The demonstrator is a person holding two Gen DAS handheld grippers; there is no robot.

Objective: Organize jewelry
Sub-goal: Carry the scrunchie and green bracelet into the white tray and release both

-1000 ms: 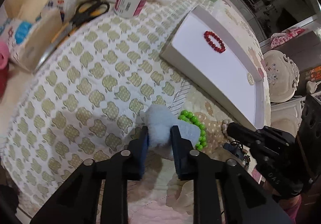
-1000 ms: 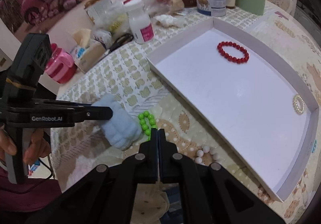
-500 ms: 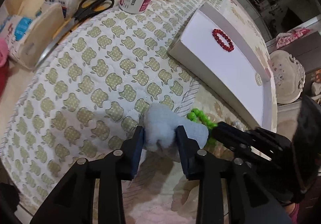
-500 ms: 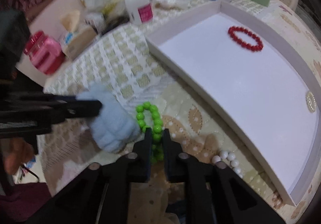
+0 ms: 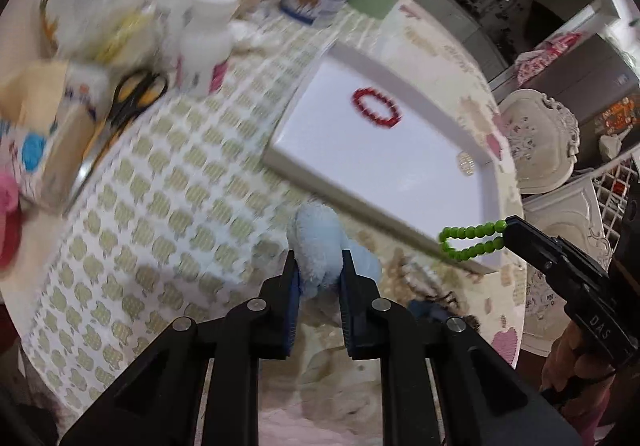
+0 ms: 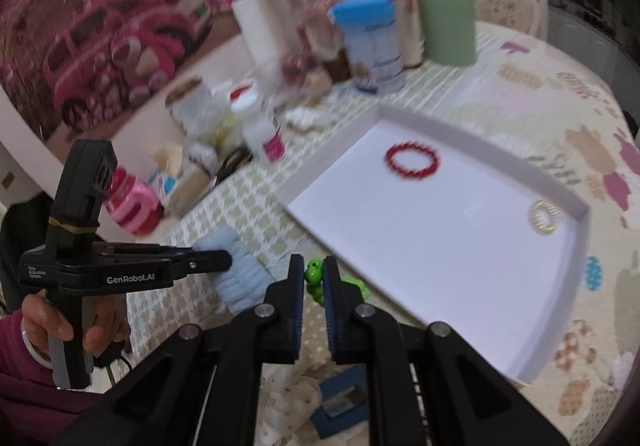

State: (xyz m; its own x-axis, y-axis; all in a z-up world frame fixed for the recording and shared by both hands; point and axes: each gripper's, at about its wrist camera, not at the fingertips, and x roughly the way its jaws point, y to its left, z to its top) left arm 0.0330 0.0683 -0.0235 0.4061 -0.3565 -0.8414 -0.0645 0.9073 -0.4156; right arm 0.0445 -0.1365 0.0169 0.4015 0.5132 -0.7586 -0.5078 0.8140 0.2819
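Right now the right gripper (image 6: 311, 280) is pinching the green bead bracelet (image 5: 472, 240) between nearly closed fingers, and the bracelet is hanging off the cloth, just over the near rim of the white tray (image 6: 576, 246). Left gripper (image 5: 318, 272) is clamping the fluffy light-blue scrunchie (image 5: 320, 238), fingers part-way closed around it, low over the tablecloth (image 5: 160, 214) beside the tray's near edge; can't tell whether it is lifted or touching the cloth, since the left view is blurring.

Near the grippers, a small dark blue box (image 6: 340, 402) is sitting on the cloth below the right fingers.

Further out, inside the tray: red bead bracelet (image 6: 412, 162) is lying flat toward the far end, small pale ring-shaped piece (image 6: 543, 218) is sitting in the right corner, possibly a pearl bracelet.

Beyond that is clutter only: scissors (image 5: 132, 98), white bottle (image 6: 260, 126), blue-lidded canister (image 6: 372, 46), green jug (image 6: 444, 6).

Progress, judging by layout: two pieces are already sitting in the tray, the green one is mid-carry and likely next in, the scrunchie is gripped but not placed. Roughly halfway, maybe more; other loose pieces could be hiding under the grippers
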